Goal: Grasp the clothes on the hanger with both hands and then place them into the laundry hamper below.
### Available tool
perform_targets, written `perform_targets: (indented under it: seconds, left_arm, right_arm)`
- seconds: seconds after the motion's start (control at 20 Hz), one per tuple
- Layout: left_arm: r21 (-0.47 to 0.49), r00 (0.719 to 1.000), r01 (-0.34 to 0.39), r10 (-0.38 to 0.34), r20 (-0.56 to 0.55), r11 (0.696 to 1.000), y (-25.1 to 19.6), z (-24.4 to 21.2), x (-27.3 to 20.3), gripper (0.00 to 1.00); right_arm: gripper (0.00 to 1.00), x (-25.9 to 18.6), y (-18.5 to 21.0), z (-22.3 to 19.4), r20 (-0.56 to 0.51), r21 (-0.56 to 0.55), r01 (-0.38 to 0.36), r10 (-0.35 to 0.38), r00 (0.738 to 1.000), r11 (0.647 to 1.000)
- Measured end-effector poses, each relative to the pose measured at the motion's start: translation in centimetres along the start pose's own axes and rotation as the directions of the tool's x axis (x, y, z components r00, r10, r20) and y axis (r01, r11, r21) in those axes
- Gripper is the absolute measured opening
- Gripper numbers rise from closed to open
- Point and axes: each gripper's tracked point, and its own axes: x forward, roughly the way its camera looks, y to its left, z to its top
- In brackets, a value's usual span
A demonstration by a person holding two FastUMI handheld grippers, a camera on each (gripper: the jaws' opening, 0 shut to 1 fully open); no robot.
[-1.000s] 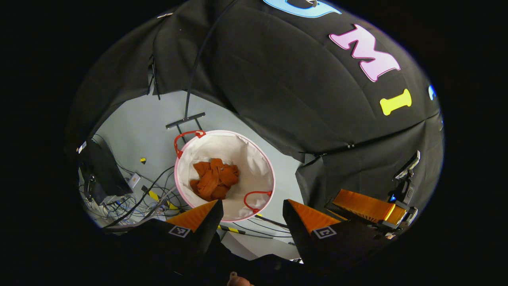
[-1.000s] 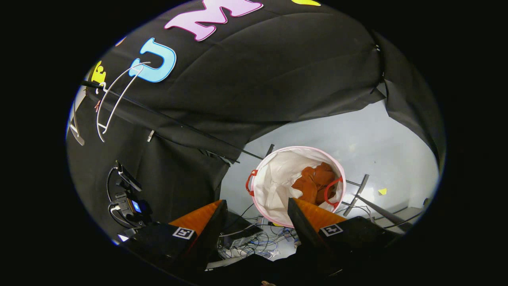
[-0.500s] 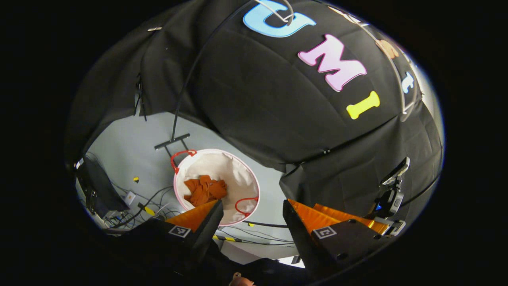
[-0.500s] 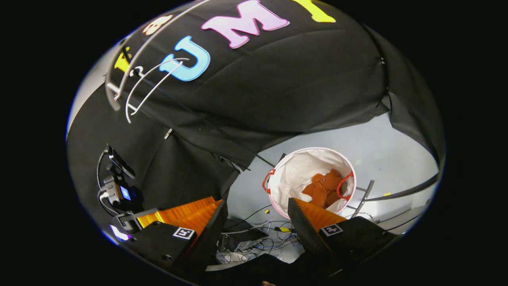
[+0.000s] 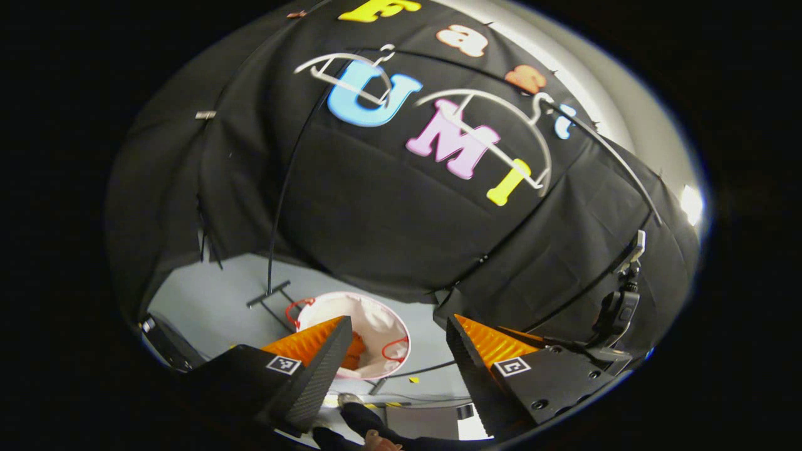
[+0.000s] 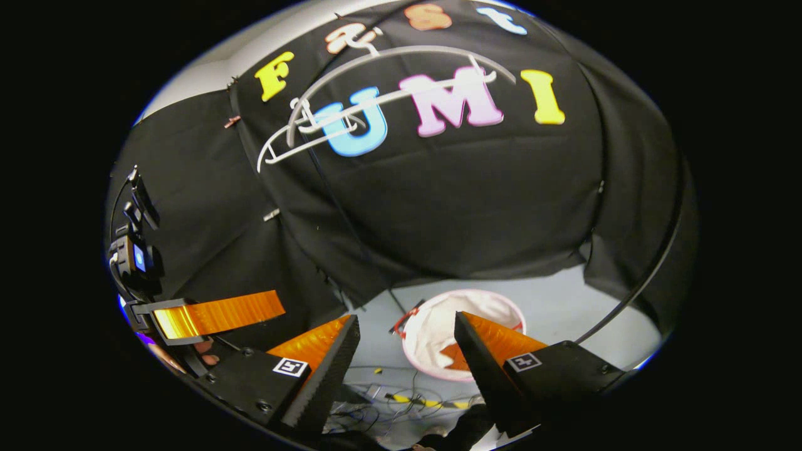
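Both tools, left tool [image 5: 395, 341] and right tool [image 6: 406, 338], spread and empty; orange clothes [image 6: 452, 359] sit crumpled in the laundry hamper [image 5: 388, 326] on the floor, hangers [image 5: 501, 134] bare; fabric likely soft, light, best pinched at a bunched fold.

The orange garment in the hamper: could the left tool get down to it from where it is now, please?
Probably yes. The left tool is open and holds nothing, the hamper is open-topped on the floor below, and the orange garment lies uncovered inside; nothing visible blocks a straight descent.
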Motion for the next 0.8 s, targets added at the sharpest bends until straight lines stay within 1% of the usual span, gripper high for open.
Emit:
perform_targets:
  seconds: [0.05, 0.1, 0.2, 0.3, 0.35, 0.45, 0.5, 0.55, 0.6, 0.65, 0.7, 0.75, 0.8]
  left_arm:
    - [0.04, 0.999, 0.024, -0.025, 0.043, 0.999, -1.1, 1.3, -1.5, 0.96]
    - [0.077, 0.994, 0.052, -0.059, 0.092, 0.996, -2.9, 2.4, -3.5, 0.96]
    - [0.142, 0.973, 0.097, -0.124, 0.197, 0.985, -5.9, 5.2, -6.7, 0.96]
    - [0.183, 0.942, 0.113, -0.164, 0.293, 0.977, -7.7, 7.4, -9.2, 0.96]
    - [0.199, 0.924, 0.117, -0.18, 0.338, 0.973, -8.6, 8.8, -9.9, 0.95]
    - [0.237, 0.888, 0.114, -0.206, 0.411, 0.965, -10.2, 10.2, -11.2, 0.95]
    - [0.254, 0.872, 0.101, -0.208, 0.444, 0.962, -10.8, 10.6, -12.0, 0.95]
    - [0.265, 0.859, 0.079, -0.2, 0.471, 0.961, -11.4, 11.2, -12.8, 0.95]
    - [0.273, 0.845, 0.059, -0.194, 0.499, 0.96, -12.0, 11.8, -13.5, 0.92]
    - [0.28, 0.826, 0.041, -0.19, 0.53, 0.959, -12.7, 12.4, -14.3, 0.99]
    - [0.288, 0.806, 0.027, -0.191, 0.56, 0.957, -13.3, 13.2, -14.9, 0.95]
    - [0.298, 0.789, 0.012, -0.192, 0.584, 0.954, -13.9, 13.8, -15.4, 0.95]
    - [0.304, 0.781, -0.005, -0.186, 0.595, 0.953, -14.3, 13.9, -15.4, 0.95]
  right_arm:
    - [1.0, -1.5, -0.2, 1.8, 0.071, -0.014, 0.024, -0.023, 0.997, 1.0]
    - [1.0, -3.5, -0.3, 4.1, 0.145, -0.026, 0.047, -0.043, 0.989, 0.999]
    - [0.98, -6.9, -0.3, 7.6, 0.281, -0.056, 0.09, -0.071, 0.957, 0.994]
    - [0.98, -10.2, 0.3, 11.1, 0.414, -0.09, 0.123, -0.075, 0.907, 0.988]
    - [1.0, -12.1, 0.5, 13.0, 0.48, -0.107, 0.133, -0.066, 0.875, 0.985]
    - [1.0, -15.8, 0.7, 16.3, 0.591, -0.127, 0.152, -0.048, 0.805, 0.98]
    - [1.0, -16.9, 0.8, 17.4, 0.63, -0.132, 0.154, -0.037, 0.776, 0.979]
    - [0.98, -17.7, 0.6, 17.6, 0.652, -0.133, 0.15, -0.027, 0.758, 0.98]
    - [1.0, -18.3, 0.6, 18.1, 0.664, -0.135, 0.141, -0.016, 0.748, 0.981]
    - [1.0, -19.1, 0.5, 18.5, 0.676, -0.14, 0.131, -0.002, 0.737, 0.981]
    - [1.0, -19.7, 0.7, 19.2, 0.685, -0.147, 0.128, 0.008, 0.728, 0.981]
    - [0.98, -20.3, 0.5, 19.3, 0.696, -0.154, 0.133, 0.012, 0.718, 0.979]
    - [1.0, -20.9, 0.1, 19.8, 0.699, -0.16, 0.139, 0.013, 0.715, 0.977]
